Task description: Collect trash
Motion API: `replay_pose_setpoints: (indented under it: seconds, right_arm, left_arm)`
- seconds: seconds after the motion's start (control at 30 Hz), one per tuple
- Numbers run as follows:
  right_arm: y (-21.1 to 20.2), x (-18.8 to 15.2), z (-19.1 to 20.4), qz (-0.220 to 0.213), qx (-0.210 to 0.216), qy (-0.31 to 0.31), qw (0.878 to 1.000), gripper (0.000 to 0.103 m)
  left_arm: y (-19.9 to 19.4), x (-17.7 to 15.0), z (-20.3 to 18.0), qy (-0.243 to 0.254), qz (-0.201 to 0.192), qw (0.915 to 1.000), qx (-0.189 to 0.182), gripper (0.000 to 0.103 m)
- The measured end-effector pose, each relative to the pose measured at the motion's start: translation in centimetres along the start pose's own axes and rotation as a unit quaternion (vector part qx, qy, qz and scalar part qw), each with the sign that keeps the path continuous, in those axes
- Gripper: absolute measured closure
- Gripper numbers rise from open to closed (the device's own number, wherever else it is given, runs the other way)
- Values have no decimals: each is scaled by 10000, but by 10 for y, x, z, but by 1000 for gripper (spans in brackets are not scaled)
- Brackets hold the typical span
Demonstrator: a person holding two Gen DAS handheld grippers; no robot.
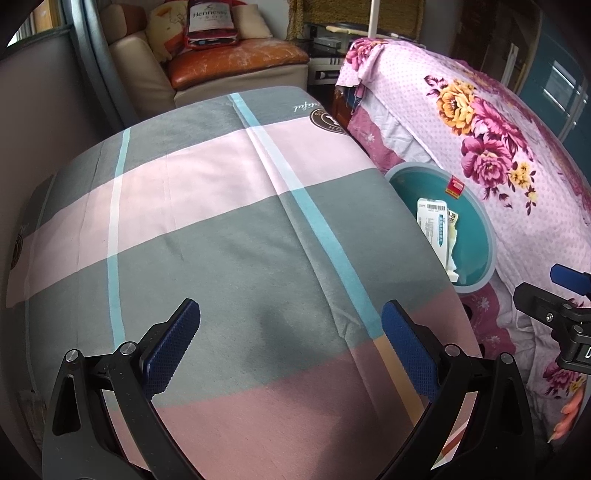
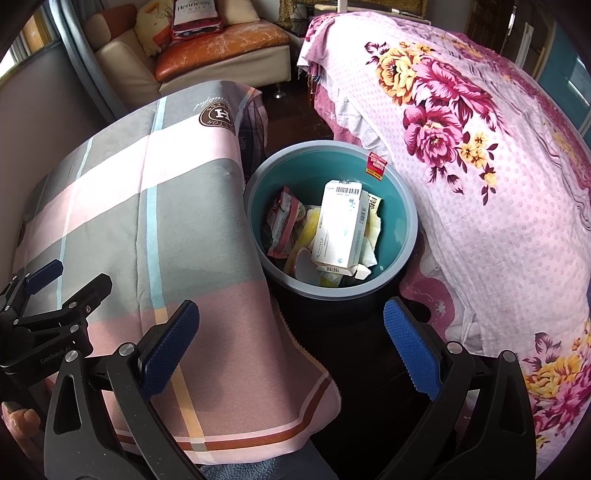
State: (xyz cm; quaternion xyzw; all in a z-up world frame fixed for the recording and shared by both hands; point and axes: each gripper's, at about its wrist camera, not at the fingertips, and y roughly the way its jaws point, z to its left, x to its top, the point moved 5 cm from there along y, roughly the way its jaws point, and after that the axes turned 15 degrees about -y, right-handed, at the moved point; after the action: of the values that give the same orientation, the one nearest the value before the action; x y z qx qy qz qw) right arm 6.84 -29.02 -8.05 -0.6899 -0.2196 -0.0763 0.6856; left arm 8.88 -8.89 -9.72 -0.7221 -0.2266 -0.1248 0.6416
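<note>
A teal trash bin (image 2: 400,206) stands on the floor between two cloth-covered surfaces. It holds a white box with a barcode (image 2: 340,225), a pink snack wrapper (image 2: 282,221) and other scraps. My right gripper (image 2: 291,347) is open and empty, just in front of the bin. My left gripper (image 1: 291,347) is open and empty above the grey, pink and blue checked cloth (image 1: 221,229). The bin also shows in the left wrist view (image 1: 476,221), at the right. The left gripper (image 2: 55,284) shows at the left edge of the right wrist view, the right gripper (image 1: 561,291) at the right edge of the left wrist view.
A pink floral cloth (image 2: 498,184) covers the surface right of the bin. A sofa (image 2: 207,48) with cushions and a red Hennessy bag (image 2: 195,14) stands at the back. The dark floor (image 2: 351,350) shows between the two covered surfaces.
</note>
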Motion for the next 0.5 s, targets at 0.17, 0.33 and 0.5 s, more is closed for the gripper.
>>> replay_pose_setpoints:
  seconds: [0.17,0.33,0.5]
  right_arm:
    - [1,1,0,14,4,3,10000,7]
    - [3,1,2,39,4,-24,10000,7]
    - [2,2,2,26,-10,-29,10000,7]
  left_arm:
    - [1,3,3,-49,0,10000,-5,4]
    - [0,5,5,-112,-31,9999,-63,4]
    - [-1,5,4,-118,-78,9999,-86,4]
